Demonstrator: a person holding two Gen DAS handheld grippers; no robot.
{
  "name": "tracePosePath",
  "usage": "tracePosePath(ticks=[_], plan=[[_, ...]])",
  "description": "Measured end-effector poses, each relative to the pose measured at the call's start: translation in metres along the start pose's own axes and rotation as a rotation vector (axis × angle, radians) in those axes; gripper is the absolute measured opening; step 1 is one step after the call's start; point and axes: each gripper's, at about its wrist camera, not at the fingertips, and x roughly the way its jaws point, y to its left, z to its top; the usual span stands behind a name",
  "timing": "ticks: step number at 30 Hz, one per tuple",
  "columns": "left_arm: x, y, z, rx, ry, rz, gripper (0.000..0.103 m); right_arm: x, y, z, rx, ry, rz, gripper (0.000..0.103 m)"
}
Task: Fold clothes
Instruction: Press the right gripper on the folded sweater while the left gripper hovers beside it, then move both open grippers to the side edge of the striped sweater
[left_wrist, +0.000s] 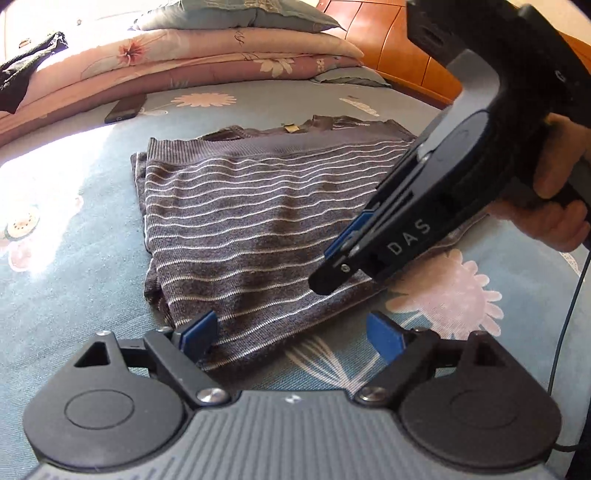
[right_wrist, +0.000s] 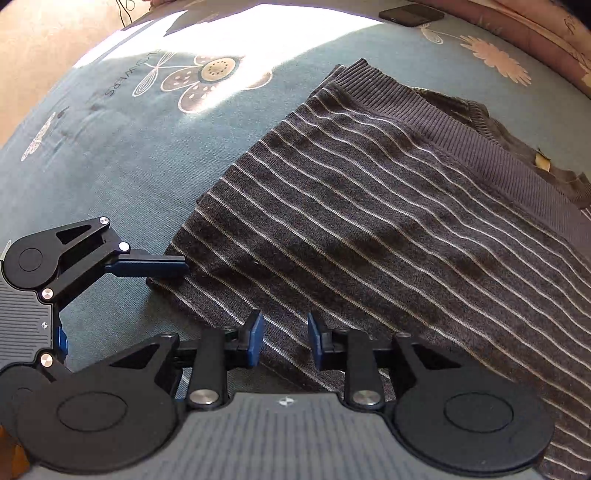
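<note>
A grey sweater with thin white stripes (left_wrist: 240, 221) (right_wrist: 388, 229) lies folded flat on the teal flowered bedsheet (left_wrist: 74, 258), its collar at the far side. My left gripper (left_wrist: 291, 334) is wide open at the sweater's near corner, the left pad (left_wrist: 201, 332) over the fabric's edge and the right pad over bare sheet. In the right wrist view the left gripper (right_wrist: 123, 306) shows at the left, one finger (right_wrist: 147, 267) at that corner. My right gripper (right_wrist: 286, 339) (left_wrist: 328, 273), held by a hand (left_wrist: 554, 206), hovers tilted down over the sweater's near edge. Its jaws stand a narrow gap apart, pinching nothing.
A dark phone (left_wrist: 125, 109) (right_wrist: 412, 14) lies on the sheet beyond the sweater. Folded quilts and pillows (left_wrist: 221, 48) are stacked at the back, with a dark garment (left_wrist: 26, 70) on them at the left. A wooden headboard (left_wrist: 388, 37) and a cable (left_wrist: 569, 314) are at the right.
</note>
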Motion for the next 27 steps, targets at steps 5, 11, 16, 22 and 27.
tracePosePath(ticks=[5, 11, 16, 22, 27], plan=[[0.013, -0.007, -0.001, 0.001, 0.082, 0.010, 0.088, 0.002, -0.015, -0.025, 0.058, 0.058, 0.022, 0.030], [0.010, -0.019, 0.021, 0.047, 0.047, 0.042, 0.088, -0.028, -0.040, -0.042, 0.178, -0.058, 0.020, 0.030], [0.028, -0.013, 0.068, 0.101, -0.025, 0.040, 0.088, -0.044, -0.083, -0.067, 0.321, -0.115, -0.059, 0.030], [0.078, 0.021, 0.126, 0.080, -0.112, 0.104, 0.088, -0.056, -0.126, -0.104, 0.471, -0.129, -0.124, 0.031], [0.138, 0.063, 0.142, 0.001, -0.036, 0.199, 0.088, -0.061, -0.144, -0.122, 0.515, -0.134, -0.142, 0.031]])
